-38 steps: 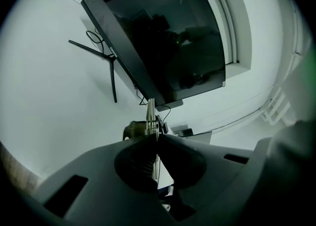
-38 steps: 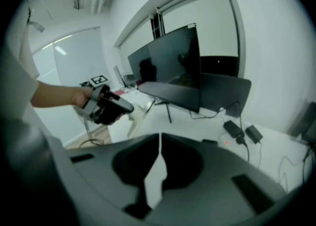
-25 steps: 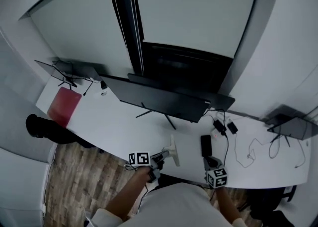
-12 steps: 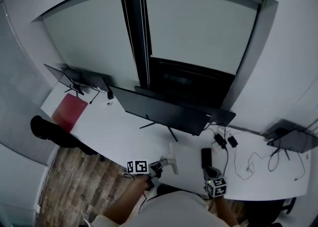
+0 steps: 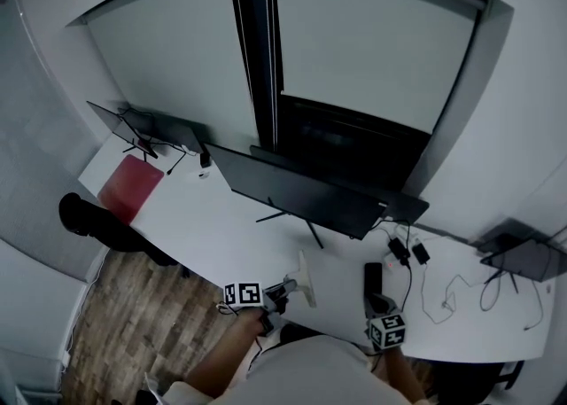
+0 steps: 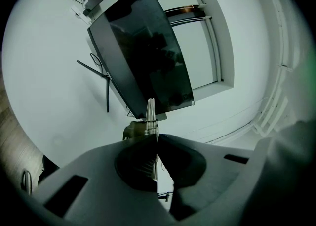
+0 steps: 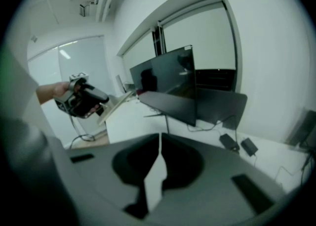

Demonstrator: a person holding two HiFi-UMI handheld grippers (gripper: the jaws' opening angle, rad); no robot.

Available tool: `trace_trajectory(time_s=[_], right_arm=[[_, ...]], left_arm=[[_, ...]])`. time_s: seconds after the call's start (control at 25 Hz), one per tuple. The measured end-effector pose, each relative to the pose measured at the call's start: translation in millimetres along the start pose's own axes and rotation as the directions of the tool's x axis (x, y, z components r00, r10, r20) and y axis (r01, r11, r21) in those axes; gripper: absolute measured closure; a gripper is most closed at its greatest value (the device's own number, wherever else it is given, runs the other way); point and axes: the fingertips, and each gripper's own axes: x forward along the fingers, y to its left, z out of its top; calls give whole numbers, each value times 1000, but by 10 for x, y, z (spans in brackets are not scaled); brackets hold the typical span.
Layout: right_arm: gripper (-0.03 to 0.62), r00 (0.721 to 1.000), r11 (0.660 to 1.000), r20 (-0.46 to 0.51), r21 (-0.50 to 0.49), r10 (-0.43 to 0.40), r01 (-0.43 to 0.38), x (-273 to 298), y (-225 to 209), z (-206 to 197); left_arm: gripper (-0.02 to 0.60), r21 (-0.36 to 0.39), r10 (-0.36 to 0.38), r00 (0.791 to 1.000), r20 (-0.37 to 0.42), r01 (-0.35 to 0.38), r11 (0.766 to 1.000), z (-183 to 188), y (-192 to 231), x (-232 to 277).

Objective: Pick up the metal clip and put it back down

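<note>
Head view has swung since a second ago: the window post and the red mat (image 5: 130,187) sit further right in frame, and both grippers sit a touch lower. The grippers' places against each other have hardly changed, and the clip is in the same hold.

Far left of the white desk (image 5: 221,226) lies the red mat, untouched. The left gripper (image 5: 283,289) is over the near edge of the desk, with its jaws pressed together on the metal clip (image 5: 306,277). The left gripper view shows the clip edge-on as a thin pale strip sticking out past the tips. The right gripper view shows it as a flat pale piece held tilted in the air, apart from the desk top. So the pick-up half looks done.

Behind the clip stands the big dark monitor (image 5: 297,195), well apart from it. To the right lies a black phone (image 5: 372,274), with the right gripper (image 5: 377,306) just at its near end. That gripper's jaws are together with nothing between them, only bare desk showing past the tips, so it takes no part in the hold. Cables and chargers lie further right.

What's left: lower the clip to the desk and let the left jaws go. The bare desk right in front of the left gripper looks like room enough for that. Nothing shows a release started yet.
</note>
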Motion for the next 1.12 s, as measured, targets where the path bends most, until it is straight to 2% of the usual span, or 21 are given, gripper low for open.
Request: trace_trajectory(time_s=[0.28, 0.52, 0.84, 1.12], right_arm=[[560, 998, 997, -26, -51, 58, -59, 207, 147, 109], [560, 991, 986, -51, -102, 127, -132, 429, 376, 211], [560, 969, 961, -108, -142, 223, -237, 696, 753, 214], [560, 949, 939, -151, -167, 278, -301, 858, 1006, 189]], left_arm=[[548, -41, 30, 995, 98, -26, 999, 183, 142, -301], [548, -80, 70, 976, 207, -55, 995, 367, 333, -694], [548, -150, 140, 926, 350, -92, 984, 520, 631, -1328], [548, -214, 199, 879, 434, -114, 970, 570, 818, -1802]])
